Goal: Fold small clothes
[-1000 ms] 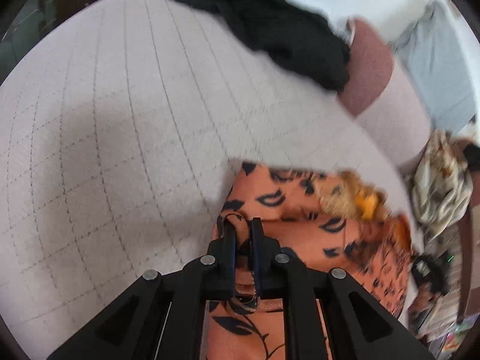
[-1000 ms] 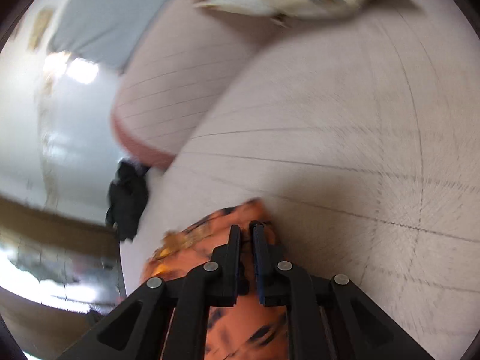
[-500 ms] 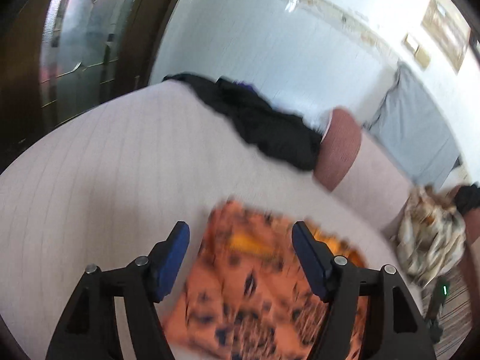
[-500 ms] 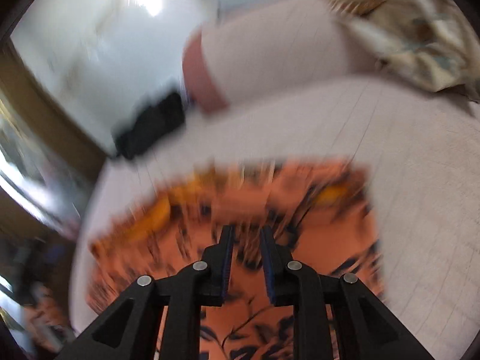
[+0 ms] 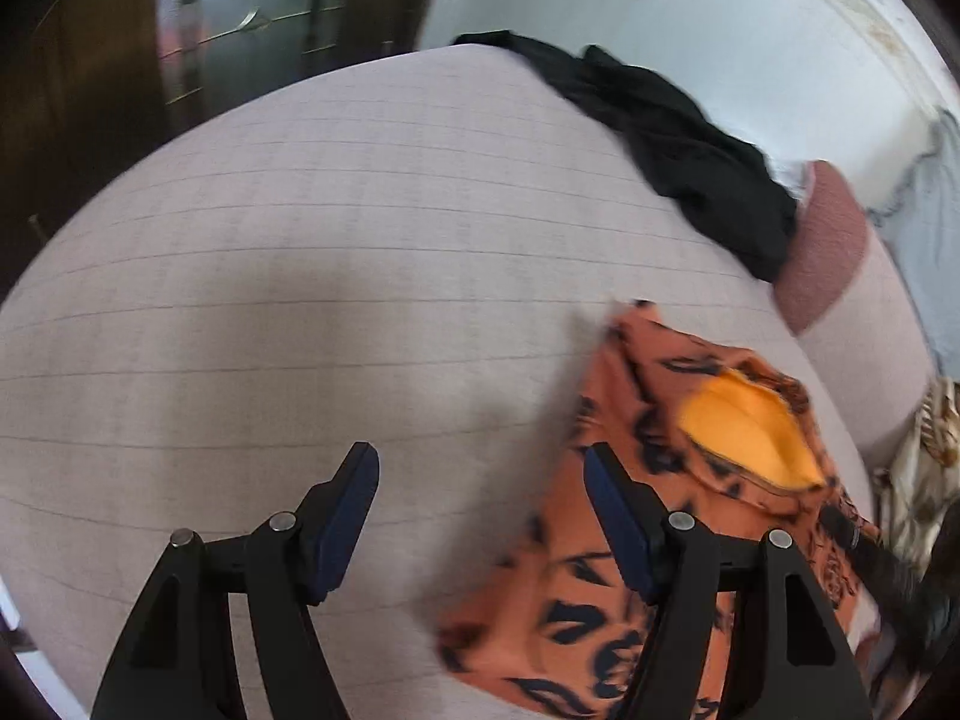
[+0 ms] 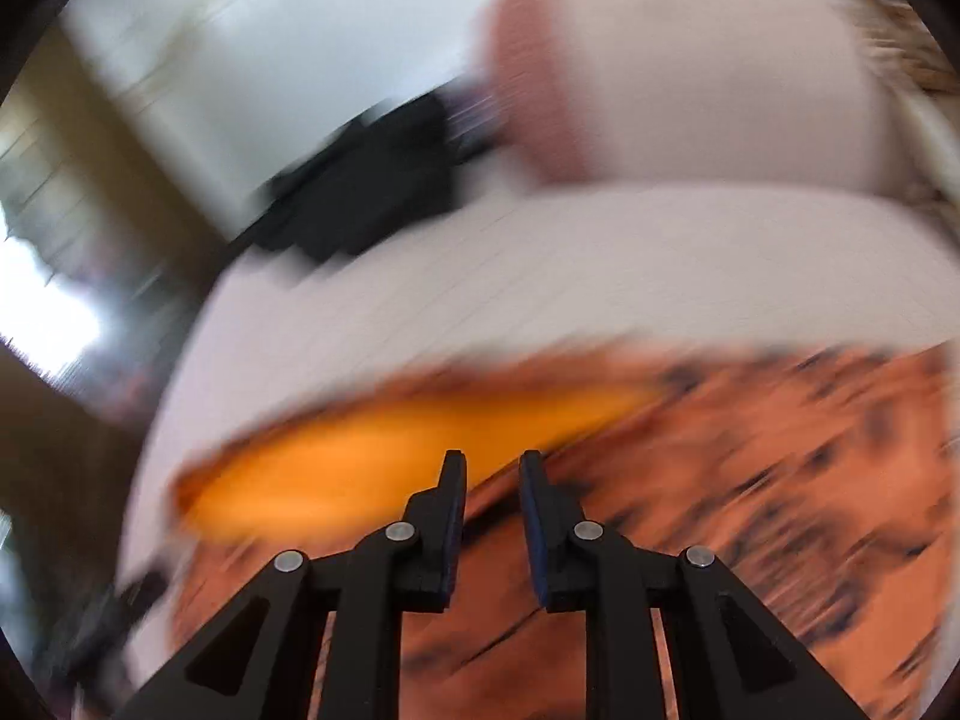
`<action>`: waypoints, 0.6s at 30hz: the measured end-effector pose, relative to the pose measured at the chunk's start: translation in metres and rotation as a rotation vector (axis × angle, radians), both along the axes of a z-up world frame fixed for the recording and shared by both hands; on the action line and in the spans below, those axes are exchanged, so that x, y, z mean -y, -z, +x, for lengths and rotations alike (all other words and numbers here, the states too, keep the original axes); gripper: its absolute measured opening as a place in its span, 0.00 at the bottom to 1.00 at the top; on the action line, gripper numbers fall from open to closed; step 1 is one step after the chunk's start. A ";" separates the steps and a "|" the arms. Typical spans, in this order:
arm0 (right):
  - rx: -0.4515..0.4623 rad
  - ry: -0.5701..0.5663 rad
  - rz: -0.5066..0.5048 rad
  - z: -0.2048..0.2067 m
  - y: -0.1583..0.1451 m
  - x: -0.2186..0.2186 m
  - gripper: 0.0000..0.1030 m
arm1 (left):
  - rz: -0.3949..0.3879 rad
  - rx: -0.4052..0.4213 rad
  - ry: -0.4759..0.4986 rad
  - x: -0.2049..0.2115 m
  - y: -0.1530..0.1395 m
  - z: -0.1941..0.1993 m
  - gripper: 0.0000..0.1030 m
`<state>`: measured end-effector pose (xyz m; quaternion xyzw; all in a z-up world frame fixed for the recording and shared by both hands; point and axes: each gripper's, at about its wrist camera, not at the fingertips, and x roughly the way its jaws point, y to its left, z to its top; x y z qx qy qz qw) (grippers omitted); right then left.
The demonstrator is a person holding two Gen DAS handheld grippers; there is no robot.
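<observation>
Bed (image 5: 300, 276): a pale pink cover with a thin grid of lines fills most of the left wrist view; it carries all the clothes.
Bolster (image 5: 840, 252): a pink roll with a darker end cap lies at the far right of the bed, behind the clothes.
Black garment (image 5: 678, 138): crumpled along the far edge of the bed, next to the bolster's end (well apart from the orange piece).
Orange garment (image 5: 690, 480): a black-patterned piece lies flat on the bed's near right part, with a plain yellow-orange lining (image 5: 750, 432) showing at an opening; in the right wrist view it is smeared by motion blur (image 6: 750, 480).
Left hand-held gripper (image 5: 480, 510): jaws spread wide and released, over bare bed cover; its right finger overlaps the orange garment's left edge in the view, and whether it touches I cannot tell.
Right hand-held gripper (image 6: 492, 510): fingers slightly parted with a narrow gap, gripping nothing, above the orange garment near the lining.
</observation>
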<state>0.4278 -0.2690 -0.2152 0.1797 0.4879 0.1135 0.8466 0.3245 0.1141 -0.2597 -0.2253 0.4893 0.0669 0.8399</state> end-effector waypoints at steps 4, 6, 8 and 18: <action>-0.086 -0.196 0.066 -0.008 0.025 -0.070 0.20 | 0.008 -0.022 0.026 0.000 0.004 -0.003 0.69; -0.081 -0.208 0.018 0.007 0.037 -0.096 0.21 | 0.044 -0.042 0.047 0.007 0.008 0.000 0.69; -0.033 -0.163 -0.002 0.034 0.035 -0.107 0.21 | 0.045 -0.050 0.077 0.016 0.010 0.006 0.69; 0.030 0.126 0.008 0.068 0.002 -0.035 0.21 | 0.060 -0.043 0.169 0.051 0.005 0.016 0.69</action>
